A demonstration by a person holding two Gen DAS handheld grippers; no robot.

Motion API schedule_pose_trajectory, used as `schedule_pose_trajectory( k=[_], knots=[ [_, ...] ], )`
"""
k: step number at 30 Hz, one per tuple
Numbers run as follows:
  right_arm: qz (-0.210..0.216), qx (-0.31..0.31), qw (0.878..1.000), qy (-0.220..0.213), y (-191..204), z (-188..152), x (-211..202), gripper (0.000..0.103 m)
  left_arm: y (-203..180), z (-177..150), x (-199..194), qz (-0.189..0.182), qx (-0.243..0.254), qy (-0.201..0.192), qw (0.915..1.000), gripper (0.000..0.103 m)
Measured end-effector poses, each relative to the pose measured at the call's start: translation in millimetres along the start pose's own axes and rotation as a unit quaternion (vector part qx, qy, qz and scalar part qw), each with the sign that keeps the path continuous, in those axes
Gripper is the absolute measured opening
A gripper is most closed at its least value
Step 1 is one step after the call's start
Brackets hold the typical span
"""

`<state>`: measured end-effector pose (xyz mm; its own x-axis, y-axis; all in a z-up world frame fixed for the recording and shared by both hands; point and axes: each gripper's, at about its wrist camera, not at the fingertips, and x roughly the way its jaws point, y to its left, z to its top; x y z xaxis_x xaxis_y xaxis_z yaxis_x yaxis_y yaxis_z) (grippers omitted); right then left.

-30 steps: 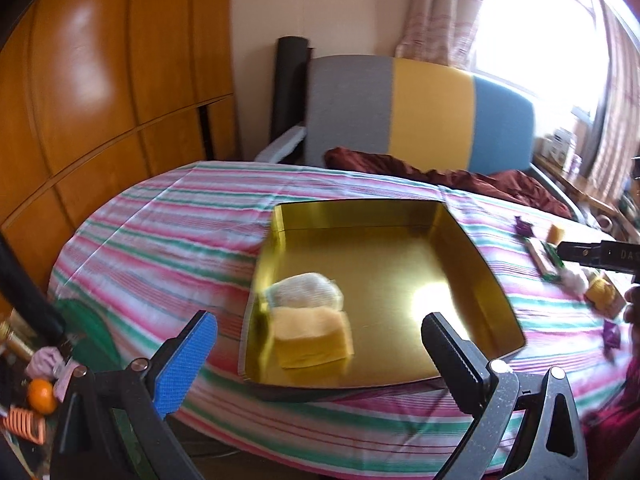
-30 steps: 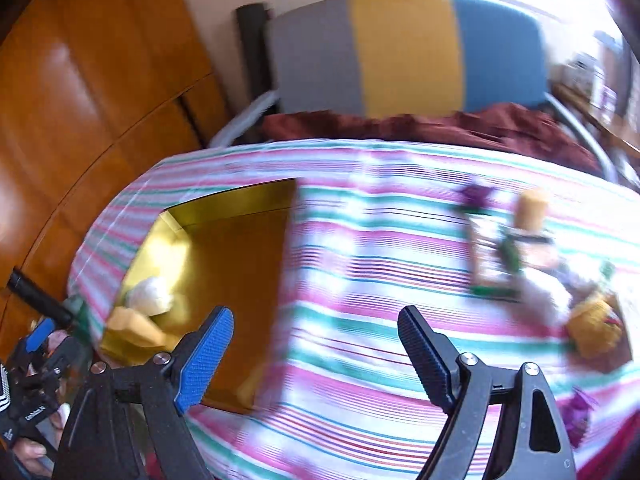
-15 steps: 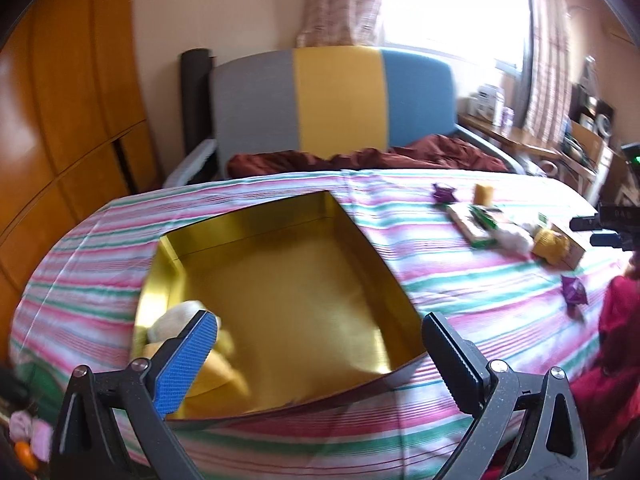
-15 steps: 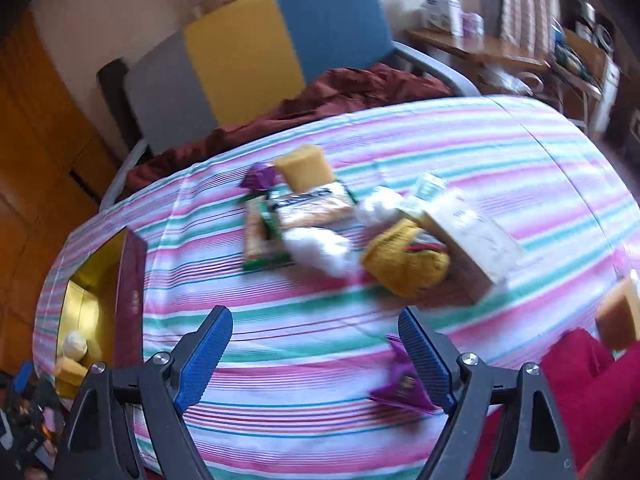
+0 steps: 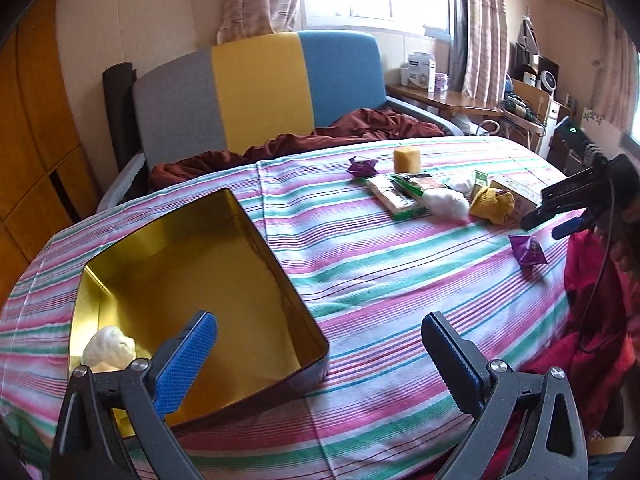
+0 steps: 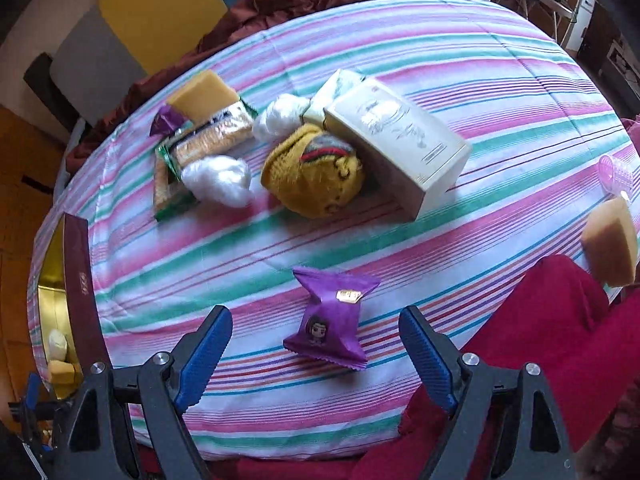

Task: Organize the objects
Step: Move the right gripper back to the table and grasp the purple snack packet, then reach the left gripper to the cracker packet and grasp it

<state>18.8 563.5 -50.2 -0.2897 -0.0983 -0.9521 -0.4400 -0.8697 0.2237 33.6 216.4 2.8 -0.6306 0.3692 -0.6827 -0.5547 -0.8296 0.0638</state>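
Note:
A gold tin point(image 5: 256, 236) lies on the striped table at the left; a white lump point(image 5: 108, 346) sits in its near corner. My left gripper point(image 5: 320, 356) is open and empty above the tin's right edge. My right gripper point(image 6: 316, 354) is open, low over a purple candy packet point(image 6: 332, 316) that lies between its fingers; it also shows in the left wrist view point(image 5: 564, 222). Behind lie a yellow knit toy point(image 6: 312, 172), a cream box point(image 6: 396, 140), white cotton point(image 6: 218, 178), biscuit packets point(image 6: 192, 156), a yellow sponge point(image 6: 202, 94) and a second purple packet point(image 6: 166, 120).
A striped cloth covers the table point(image 5: 400, 272). Another sponge point(image 6: 610, 240) and a pink cup point(image 6: 616, 170) sit at the right edge by red cloth point(image 6: 540, 320). A grey, yellow and blue sofa point(image 5: 260, 88) with a maroon blanket stands behind. The tin also shows at far left in the right wrist view point(image 6: 78, 280).
My left gripper has swung right, from over the tin toward the table's middle. My right gripper has moved right and down, from the tin side to the purple packet.

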Motion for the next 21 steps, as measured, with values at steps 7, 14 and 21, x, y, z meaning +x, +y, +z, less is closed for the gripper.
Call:
schedule_pose_trajectory(
  k=[7, 14, 21],
  knots=[
    [-0.036, 0.008, 0.998, 0.054, 4, 1, 41, 0.062, -7, 8, 4, -0.022, 0.006, -0.002, 0.9997, 0.103],
    [-0.037, -0.052, 0.997, 0.041, 23, -5, 40, 0.035, -14, 26, 18, -0.048, -0.010, 0.006, 0.9988, 0.103],
    [-0.015, -0.060, 0.998, 0.022, 20, -14, 31, 0.035, -26, 50, 51, -0.069, -0.038, 0.040, 0.9961, 0.103]
  ],
)
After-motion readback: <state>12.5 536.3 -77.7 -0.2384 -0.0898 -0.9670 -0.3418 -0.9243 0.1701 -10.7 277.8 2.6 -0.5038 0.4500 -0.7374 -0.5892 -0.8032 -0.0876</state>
